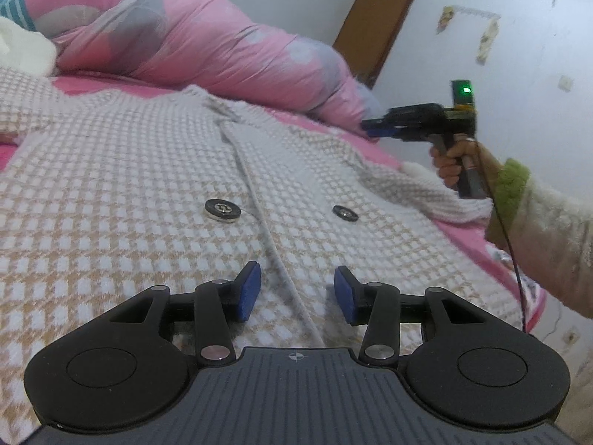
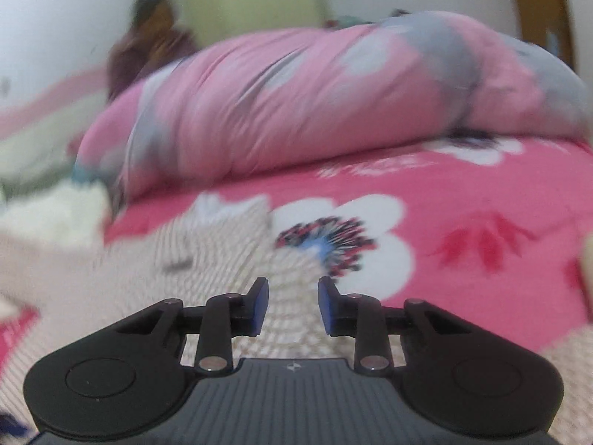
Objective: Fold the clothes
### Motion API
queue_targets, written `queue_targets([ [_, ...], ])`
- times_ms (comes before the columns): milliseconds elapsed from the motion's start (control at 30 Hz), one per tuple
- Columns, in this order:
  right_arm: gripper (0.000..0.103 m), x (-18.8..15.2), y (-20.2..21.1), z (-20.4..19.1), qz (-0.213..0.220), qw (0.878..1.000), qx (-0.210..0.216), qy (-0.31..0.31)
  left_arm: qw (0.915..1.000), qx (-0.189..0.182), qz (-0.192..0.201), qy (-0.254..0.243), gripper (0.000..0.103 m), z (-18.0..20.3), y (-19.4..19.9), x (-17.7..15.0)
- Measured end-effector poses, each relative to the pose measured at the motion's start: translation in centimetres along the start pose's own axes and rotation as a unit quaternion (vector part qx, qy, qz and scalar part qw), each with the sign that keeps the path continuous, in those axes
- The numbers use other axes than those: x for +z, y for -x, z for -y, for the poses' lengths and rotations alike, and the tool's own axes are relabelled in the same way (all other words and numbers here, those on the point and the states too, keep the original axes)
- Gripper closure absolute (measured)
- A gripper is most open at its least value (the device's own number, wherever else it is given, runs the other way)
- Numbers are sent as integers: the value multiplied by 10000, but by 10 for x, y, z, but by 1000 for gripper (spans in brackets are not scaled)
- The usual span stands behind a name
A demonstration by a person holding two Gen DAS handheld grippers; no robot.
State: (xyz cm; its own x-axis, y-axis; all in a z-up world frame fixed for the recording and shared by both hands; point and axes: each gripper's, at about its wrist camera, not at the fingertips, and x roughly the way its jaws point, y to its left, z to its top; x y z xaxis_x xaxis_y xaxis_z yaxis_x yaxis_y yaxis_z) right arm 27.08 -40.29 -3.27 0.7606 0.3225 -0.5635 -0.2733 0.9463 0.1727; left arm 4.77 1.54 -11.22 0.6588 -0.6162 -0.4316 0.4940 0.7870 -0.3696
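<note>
A beige-and-white checked knit coat [image 1: 129, 170] lies spread front-up on the pink bed, with two dark buttons [image 1: 222, 210] either side of its front edge. My left gripper [image 1: 296, 278] hovers low over the coat's lower front, open, with nothing between its blue pads. A hand holds my right gripper [image 1: 378, 128] above the coat's right shoulder, near the sleeve [image 1: 437, 193]. In the blurred right wrist view, the right gripper [image 2: 293, 289] stands open over the coat's [image 2: 207, 259] edge, with no cloth pinched.
A rolled pink and grey quilt [image 1: 207, 40] lies along the far side of the bed. The pink floral sheet [image 2: 463, 222] shows right of the coat. White fluffy fabric [image 1: 22, 52] lies at the far left. A person [image 2: 148, 37] sits behind the bed. A brown door [image 1: 378, 26] stands in the wall.
</note>
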Motion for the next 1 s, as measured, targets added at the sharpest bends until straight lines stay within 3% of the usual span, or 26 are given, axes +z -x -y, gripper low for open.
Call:
queue_targets([
  [100,74,-13,-59,4,-541,9948,-807,293,9999,145,-42,16,59,4,2,-2],
  [133,73,-18,-79,13,-750,9923,-972,149,9998,186,-59,22,59,5,3,-2],
  [167,72,-20,-84,16,-643,9935,-937,-8,9997,223,-83,20,59,6,3,-2],
  [400,72,-1,-2,8,-294,9912,-578,-1150,9987,299,-297,284,59,5,17,4],
  [567,71,-8,87,-58,-250,9986,19,-468,9979,308,-298,484,58,8,39,-4],
  [767,71,-75,108,-142,-769,9915,858,603,9971,457,-224,560,58,19,63,-12],
  [867,69,-120,75,-161,-1368,9836,535,1048,9964,618,-296,507,58,23,69,-12],
  [933,68,-132,75,-166,-1129,9864,342,1146,9961,642,-311,521,58,25,74,-11],
  [1000,68,-123,92,-171,-1030,9896,261,965,9969,622,-211,430,58,31,80,-9],
])
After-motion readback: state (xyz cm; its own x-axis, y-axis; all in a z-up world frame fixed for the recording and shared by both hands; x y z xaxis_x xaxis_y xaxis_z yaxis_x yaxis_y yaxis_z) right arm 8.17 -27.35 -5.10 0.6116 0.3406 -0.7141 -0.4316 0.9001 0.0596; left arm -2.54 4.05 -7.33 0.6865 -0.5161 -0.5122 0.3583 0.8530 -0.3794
